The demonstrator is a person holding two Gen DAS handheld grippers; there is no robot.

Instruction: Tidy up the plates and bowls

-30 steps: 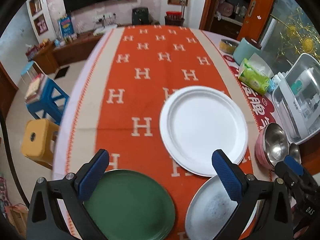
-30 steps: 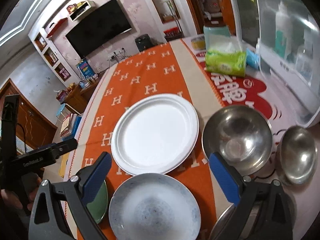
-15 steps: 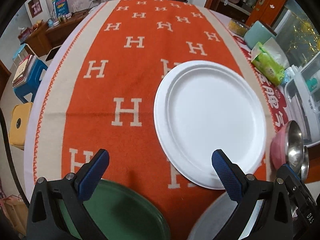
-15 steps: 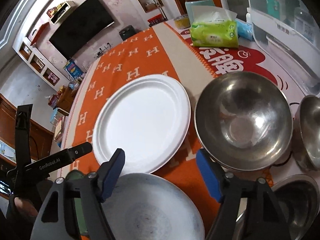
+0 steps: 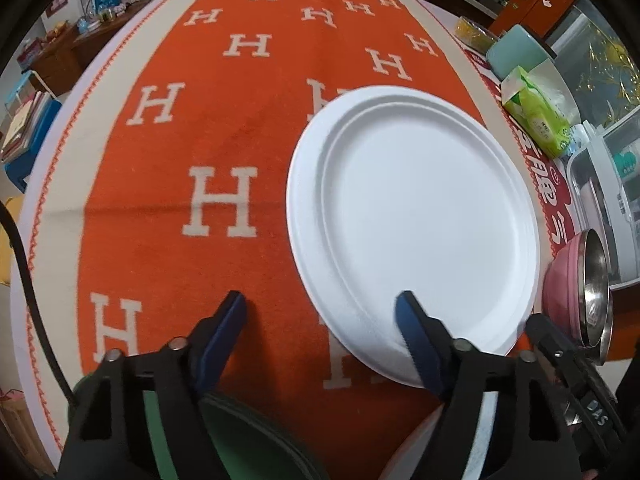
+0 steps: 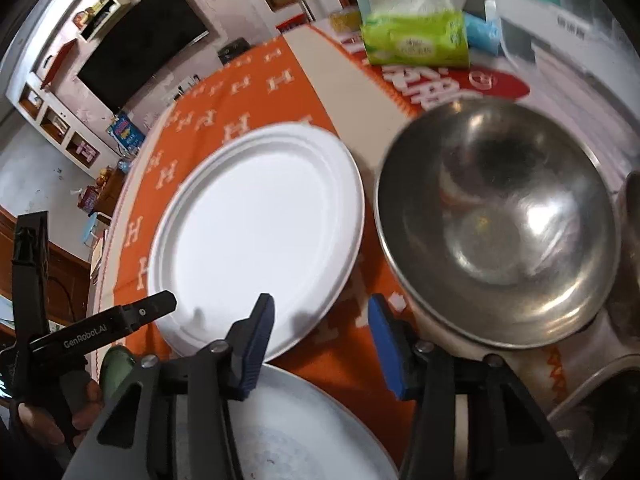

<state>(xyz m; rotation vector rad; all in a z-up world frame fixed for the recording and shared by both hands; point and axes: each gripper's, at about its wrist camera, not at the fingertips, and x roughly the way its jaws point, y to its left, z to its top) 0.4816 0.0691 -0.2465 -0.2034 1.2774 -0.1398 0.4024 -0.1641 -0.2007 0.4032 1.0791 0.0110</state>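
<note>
A large white plate (image 5: pixel 412 216) lies on the orange H-patterned cloth (image 5: pixel 168 200). My left gripper (image 5: pixel 320 304) hangs low over its near left rim, one fingertip above the plate and the other above the cloth. Its jaws are closing, with the rim between them and untouched. My right gripper (image 6: pixel 320 308) straddles the white plate's (image 6: pixel 260 224) near right rim. Its jaws are also closing and do not press on it. Close beside it on the right sits a steel bowl (image 6: pixel 500 220). A green plate (image 5: pixel 248 440) and a grey plate (image 6: pixel 300 420) lie under the grippers.
More steel bowls stand at the right (image 6: pixel 632 208) and near right (image 6: pixel 600 400). A green tissue pack (image 5: pixel 536 120), a teal container (image 5: pixel 516 52) and a white plastic box (image 5: pixel 608 184) line the table's right side. A hand (image 6: pixel 48 412) holds the left gripper's black frame (image 6: pixel 120 320).
Both grippers have sunk toward the white plate and tipped further down, so it looms larger. Both pairs of jaws have narrowed. Nothing has been taken hold of.
</note>
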